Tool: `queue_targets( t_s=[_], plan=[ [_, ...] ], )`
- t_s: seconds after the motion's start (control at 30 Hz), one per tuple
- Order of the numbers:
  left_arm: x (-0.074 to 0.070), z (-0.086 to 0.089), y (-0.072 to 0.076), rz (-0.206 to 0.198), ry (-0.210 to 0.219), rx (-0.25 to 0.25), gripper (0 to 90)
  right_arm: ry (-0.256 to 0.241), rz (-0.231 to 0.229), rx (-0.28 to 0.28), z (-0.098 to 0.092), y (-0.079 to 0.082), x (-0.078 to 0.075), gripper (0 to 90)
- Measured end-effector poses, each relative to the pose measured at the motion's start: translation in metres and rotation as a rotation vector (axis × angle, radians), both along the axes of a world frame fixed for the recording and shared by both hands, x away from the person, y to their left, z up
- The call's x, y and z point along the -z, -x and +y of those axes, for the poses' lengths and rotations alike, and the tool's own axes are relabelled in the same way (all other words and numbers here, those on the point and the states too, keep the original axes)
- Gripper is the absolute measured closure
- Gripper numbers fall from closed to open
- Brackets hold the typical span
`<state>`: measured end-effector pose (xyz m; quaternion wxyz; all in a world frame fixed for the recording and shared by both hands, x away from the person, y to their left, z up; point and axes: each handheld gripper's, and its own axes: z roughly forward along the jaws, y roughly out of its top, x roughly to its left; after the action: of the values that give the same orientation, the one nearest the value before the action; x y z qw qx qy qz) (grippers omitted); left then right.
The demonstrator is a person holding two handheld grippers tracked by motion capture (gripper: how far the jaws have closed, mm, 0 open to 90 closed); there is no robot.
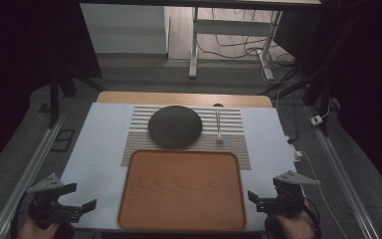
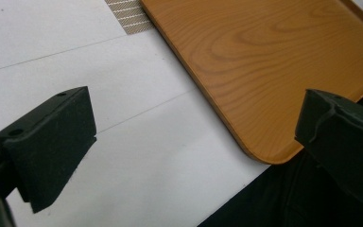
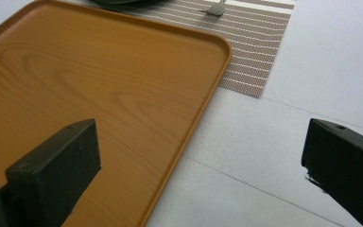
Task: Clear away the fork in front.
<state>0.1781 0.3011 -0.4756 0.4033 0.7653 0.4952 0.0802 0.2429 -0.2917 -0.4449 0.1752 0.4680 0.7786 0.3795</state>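
Left claw (image 1: 82,196): you are holding it at the near left corner of the bench (image 1: 99,144), its jaws spread wide and gripping nothing.
Right claw (image 1: 252,196): you are holding it at the near right corner, jaws likewise standing wide apart and empty.
Tray (image 1: 181,189): the wooden tray is lying flat on the bench between your two claws, just beside each, touching neither; in the left gripper view its near corner is sitting between the jaws.
Plate (image 1: 174,126): a dark round plate is resting on the striped placemat (image 1: 234,144) beyond the tray, well apart from both claws.
Fork (image 1: 218,128): it is lying on the placemat, just right of the plate.
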Motion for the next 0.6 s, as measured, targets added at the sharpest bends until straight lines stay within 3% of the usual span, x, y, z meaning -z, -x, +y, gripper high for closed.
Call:
queue_targets(
  t_s=[0.23,0.6],
  plan=[
    [-0.0001,-0.0009,-0.0001,0.000,-0.011,0.004,0.0,0.024,-0.003,-0.001,0.0018,0.0007,-0.0001,0.0],
    [-0.0003,-0.0030,-0.0002,0.001,-0.026,0.010,0.0,0.021,0.008,-0.015,0.0025,-0.0007,0.0001,0.0]
  ],
)
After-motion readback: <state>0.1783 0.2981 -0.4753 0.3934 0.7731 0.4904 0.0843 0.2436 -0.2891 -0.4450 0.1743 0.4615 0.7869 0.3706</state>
